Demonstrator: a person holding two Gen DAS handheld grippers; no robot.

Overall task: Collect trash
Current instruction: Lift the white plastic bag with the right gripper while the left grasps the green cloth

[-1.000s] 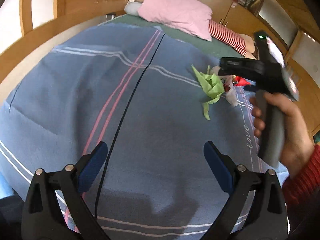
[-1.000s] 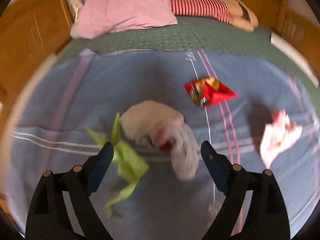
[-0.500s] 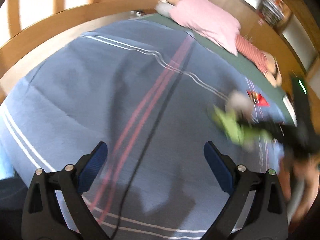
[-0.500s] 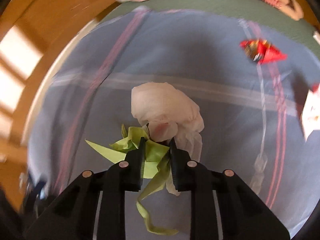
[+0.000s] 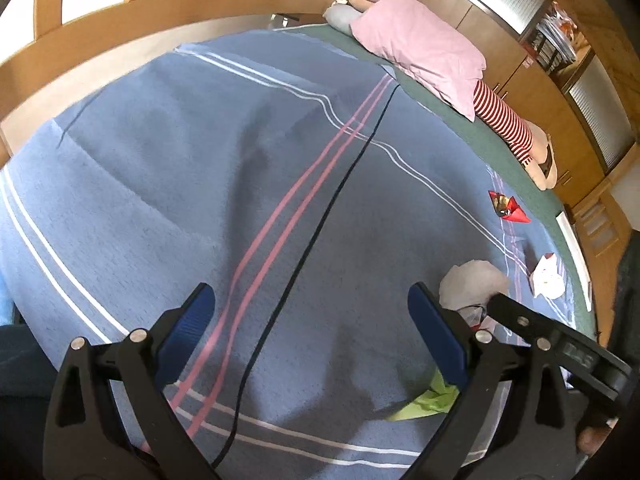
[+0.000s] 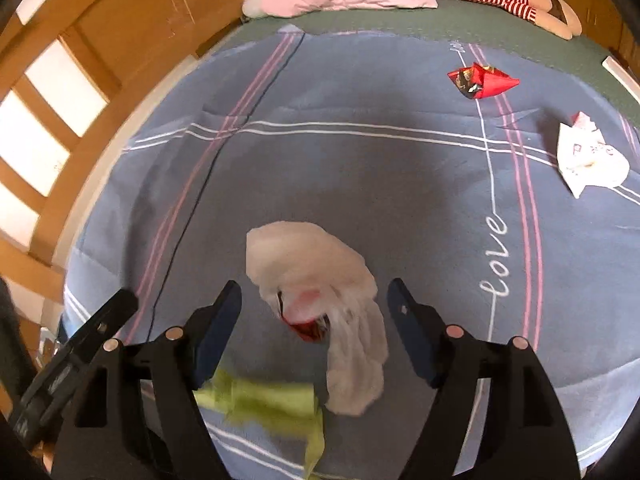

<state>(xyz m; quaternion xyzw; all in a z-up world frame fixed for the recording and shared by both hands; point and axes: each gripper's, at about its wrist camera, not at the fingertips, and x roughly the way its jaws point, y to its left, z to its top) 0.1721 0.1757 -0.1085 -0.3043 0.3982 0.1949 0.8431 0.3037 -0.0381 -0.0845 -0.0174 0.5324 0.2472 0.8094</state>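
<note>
The green paper scrap [image 6: 264, 400], pinched half a second ago, now lies loose on the bed's blue blanket [image 6: 360, 184] by the white plastic bag [image 6: 320, 280]. Right gripper [image 6: 314, 312] jaws have just reopened, empty; left gripper [image 5: 310, 328] open too. Next, probably fetch the red wrapper [image 6: 482, 80] far right.

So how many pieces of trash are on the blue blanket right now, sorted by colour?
White: 2, the crumpled white bag and the white wrapper
Red: 1, the red wrapper
Green: 1, the green paper
Total: 4

home bedroom, blue blanket [image 5: 200, 152] on bed, pink pillow [image 5: 420, 48], wooden cupboards [image 5: 532, 92]
</note>
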